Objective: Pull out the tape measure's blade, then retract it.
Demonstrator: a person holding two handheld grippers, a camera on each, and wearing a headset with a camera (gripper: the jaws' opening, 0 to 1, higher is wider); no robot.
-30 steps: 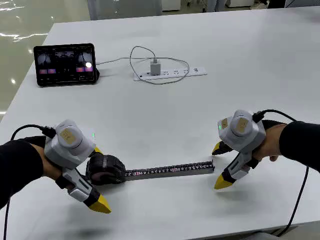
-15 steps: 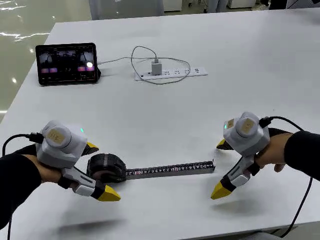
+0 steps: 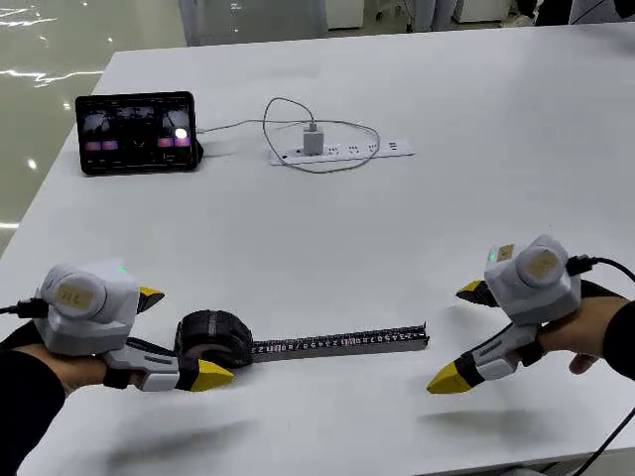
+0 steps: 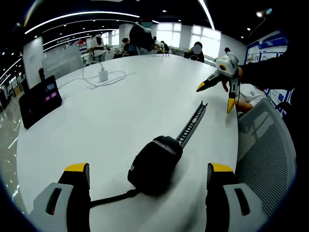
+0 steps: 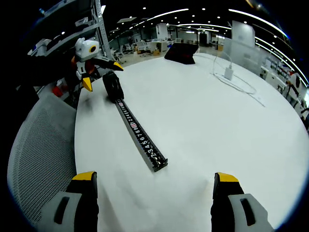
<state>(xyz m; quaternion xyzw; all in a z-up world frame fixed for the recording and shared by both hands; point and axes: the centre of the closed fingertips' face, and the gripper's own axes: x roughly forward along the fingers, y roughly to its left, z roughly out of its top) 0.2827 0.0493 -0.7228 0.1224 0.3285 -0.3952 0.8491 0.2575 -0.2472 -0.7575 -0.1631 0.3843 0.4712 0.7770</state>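
A black tape measure case point(image 3: 213, 338) lies on the white table with its dark blade point(image 3: 337, 344) drawn out to the right, ending in a hook point(image 3: 425, 330). My left gripper point(image 3: 179, 335) is open just left of the case, its yellow-tipped jaws either side but apart from it; in the left gripper view the case point(image 4: 154, 164) sits between and ahead of the jaws. My right gripper point(image 3: 463, 335) is open, right of the blade's end and clear of it. In the right gripper view the blade point(image 5: 137, 135) runs away toward the case point(image 5: 112, 85).
A tablet point(image 3: 138, 132) stands at the far left of the table point(image 3: 476, 149). A white power strip point(image 3: 342, 151) with a plugged charger and looped cable lies behind the work. Mesh chair backs point(image 5: 38, 150) stand near the table's front edge.
Both grippers have drawn outward: the left backed off to the left of the case, the right moved right, away from the blade's end. Tape measure and blade stay put.
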